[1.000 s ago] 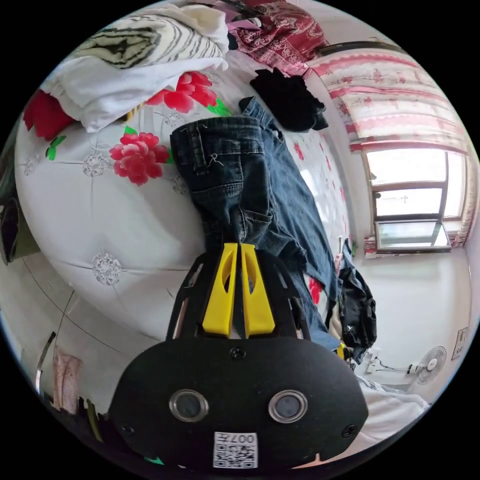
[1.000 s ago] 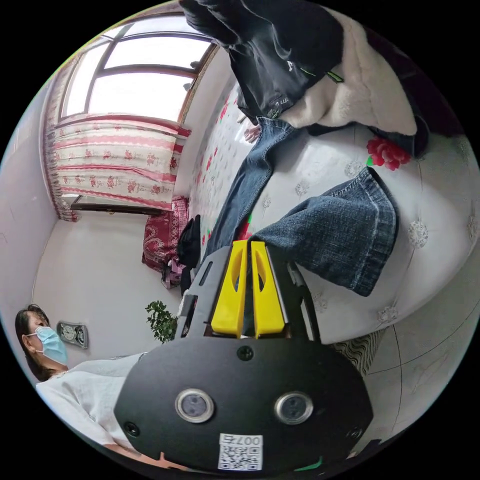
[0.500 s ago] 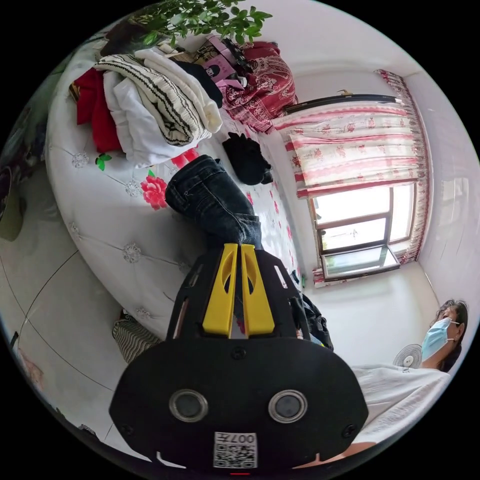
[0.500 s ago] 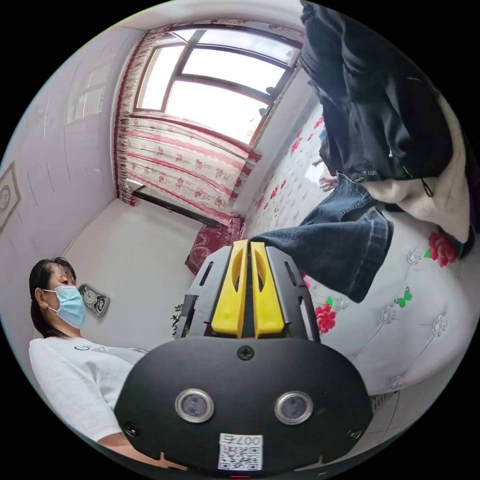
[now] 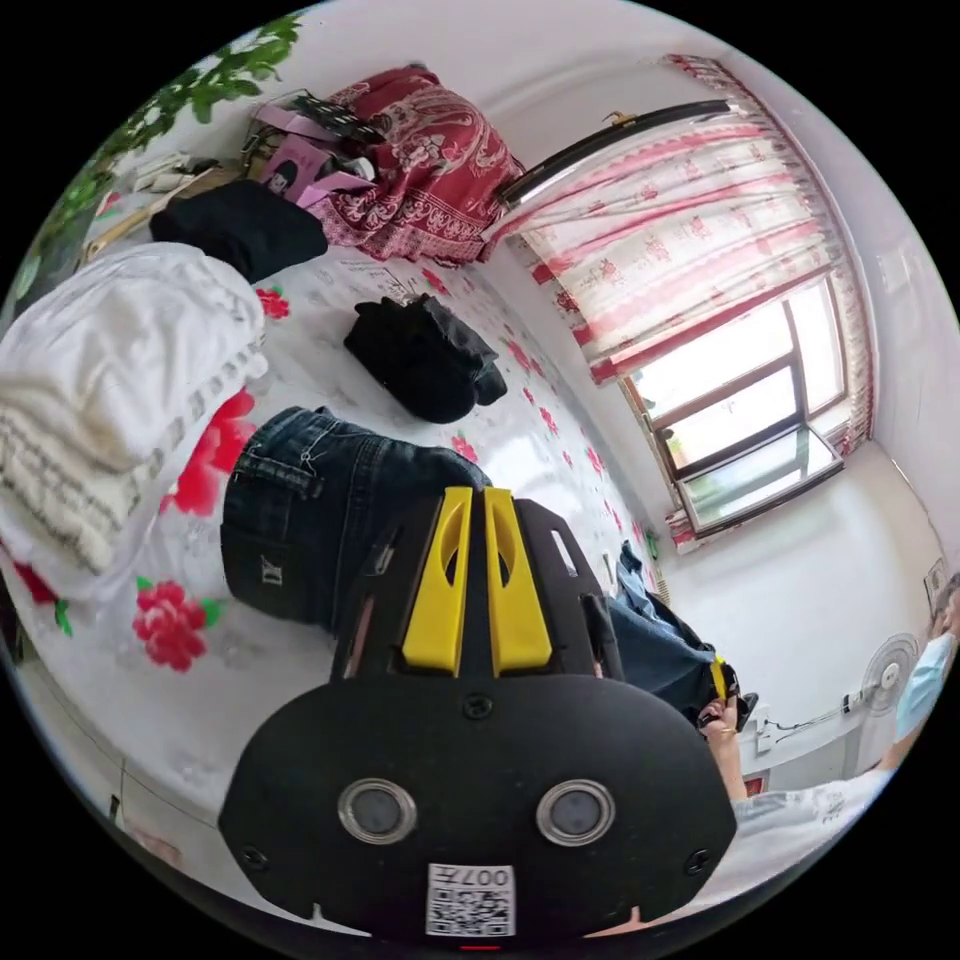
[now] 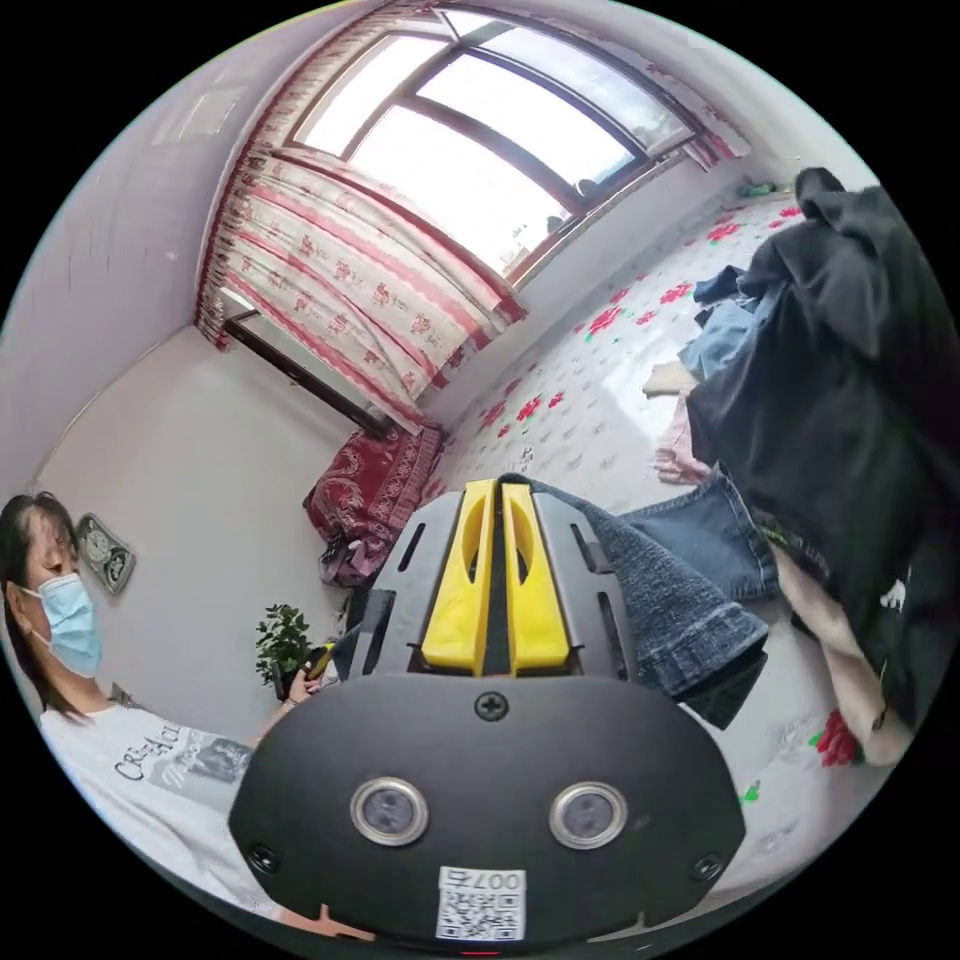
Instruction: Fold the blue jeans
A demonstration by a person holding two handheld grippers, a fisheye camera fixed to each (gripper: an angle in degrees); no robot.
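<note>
My left tongs (image 5: pixel 470 492) have their two yellow jaws pressed close together. The dark blue denim jeans (image 5: pixel 300 510) lie right behind those jaws, but the jaws hide the spot, so I cannot tell if they pinch the cloth. The waist end of the jeans rests on the white bed cover with red flowers (image 5: pixel 170 620). A folded white and striped blanket (image 5: pixel 100 400) sits just beside the jeans. A small heap of black cloth (image 5: pixel 425 355) lies farther along the bed. A dark red patterned bundle (image 5: pixel 420 165) is at the end of the bed, by the red and white curtain (image 5: pixel 690 240).

My right tongs (image 6: pixel 497 487) are squeezed together too. A leg end of the jeans (image 6: pixel 680 610) comes out from right behind their tips and hangs over the side of the tongs, with its hem lifted off the bed. I think the jaws grip it, yet the pinch itself is hidden. A big black jacket (image 6: pixel 850 400) is piled on the bed near that leg. A person in a white shirt (image 6: pixel 130 770) stands by the wall, close to a small green plant (image 6: pixel 280 640).
</note>
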